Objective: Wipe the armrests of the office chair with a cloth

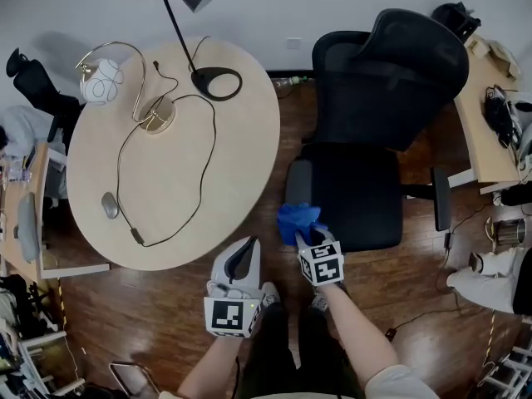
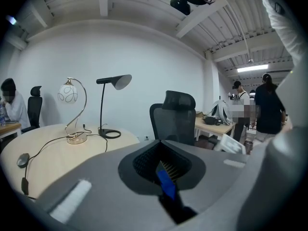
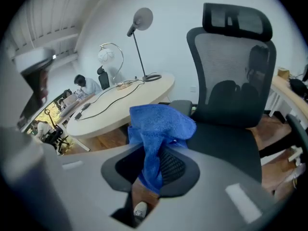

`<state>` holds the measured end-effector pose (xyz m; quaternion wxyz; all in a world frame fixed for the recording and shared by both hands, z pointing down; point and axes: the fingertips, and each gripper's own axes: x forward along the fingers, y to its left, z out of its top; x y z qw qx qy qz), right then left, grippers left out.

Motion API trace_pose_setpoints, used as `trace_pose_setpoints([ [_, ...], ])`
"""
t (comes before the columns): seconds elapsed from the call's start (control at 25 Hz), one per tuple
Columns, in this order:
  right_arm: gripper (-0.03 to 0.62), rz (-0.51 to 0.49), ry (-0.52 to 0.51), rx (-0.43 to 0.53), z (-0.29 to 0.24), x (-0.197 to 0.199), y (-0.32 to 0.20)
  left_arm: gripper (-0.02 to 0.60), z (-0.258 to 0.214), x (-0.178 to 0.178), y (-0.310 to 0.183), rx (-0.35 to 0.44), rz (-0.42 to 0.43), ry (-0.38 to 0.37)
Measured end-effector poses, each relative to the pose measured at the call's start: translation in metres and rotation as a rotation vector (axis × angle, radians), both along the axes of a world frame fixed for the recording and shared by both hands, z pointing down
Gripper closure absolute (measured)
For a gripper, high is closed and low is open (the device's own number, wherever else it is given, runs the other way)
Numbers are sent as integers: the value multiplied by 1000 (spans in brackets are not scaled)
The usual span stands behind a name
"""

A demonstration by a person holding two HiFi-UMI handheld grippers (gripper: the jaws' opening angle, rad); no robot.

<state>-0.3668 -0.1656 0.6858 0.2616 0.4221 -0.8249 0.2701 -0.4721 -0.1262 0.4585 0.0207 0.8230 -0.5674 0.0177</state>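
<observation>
The black office chair [image 1: 366, 131] stands right of the round table, its seat facing me. Its near armrest [image 1: 298, 181] lies beside the table edge; the other armrest [image 1: 440, 198] is on the far side. My right gripper [image 1: 314, 243] is shut on a bunched blue cloth [image 1: 298, 220], held just in front of the near armrest's front end. In the right gripper view the cloth [image 3: 161, 124] hangs from the right gripper [image 3: 156, 162], with the armrest [image 3: 180, 106] just behind it. My left gripper [image 1: 243, 258] is shut and holds nothing, left of the cloth. The left gripper [image 2: 161, 162] points toward the chair [image 2: 175, 117].
The round wooden table [image 1: 233, 189] carries a black desk lamp [image 1: 216, 81], a globe lamp [image 1: 104, 81], a cable and a mouse [image 1: 110, 204]. A desk [image 1: 490, 140] with clutter stands right of the chair. People stand or sit at the room's edges.
</observation>
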Motion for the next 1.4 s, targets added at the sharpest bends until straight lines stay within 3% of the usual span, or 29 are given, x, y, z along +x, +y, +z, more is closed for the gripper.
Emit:
trace_pose_setpoints([
  [0.16, 519, 14, -108, 180, -23, 12, 37, 526, 9, 17, -9, -15, 14, 8],
  [0.4, 519, 57, -203, 682, -205, 89, 33, 527, -1, 41, -19, -5, 23, 20],
  [0.48, 519, 93, -216, 779, -247, 135, 31, 527, -5, 60, -21, -38, 16, 0],
  [0.6, 517, 146, -236, 827, -274, 209, 27, 526, -24, 109, -23, -2, 20, -33],
  [0.72, 517, 160, -239, 869, -279, 272, 18, 527, -42, 164, -32, 115, 14, -26],
  [0.92, 517, 62, -284, 871, -286, 331, 16, 526, -52, 228, -24, 139, -36, 13],
  [1.04, 517, 4, -298, 852, -276, 337, 7, 526, -47, 238, -34, 172, -60, 14],
  [1.12, 517, -34, -312, 850, -251, 328, -6, 526, -19, 234, -45, 195, -92, -2],
  [1.28, 517, -121, -366, 888, -169, 291, -30, 525, 62, 219, -56, 220, -131, -27],
  [1.4, 517, -251, -340, 991, -93, 246, -44, 525, 104, 205, -53, 273, -143, -45],
])
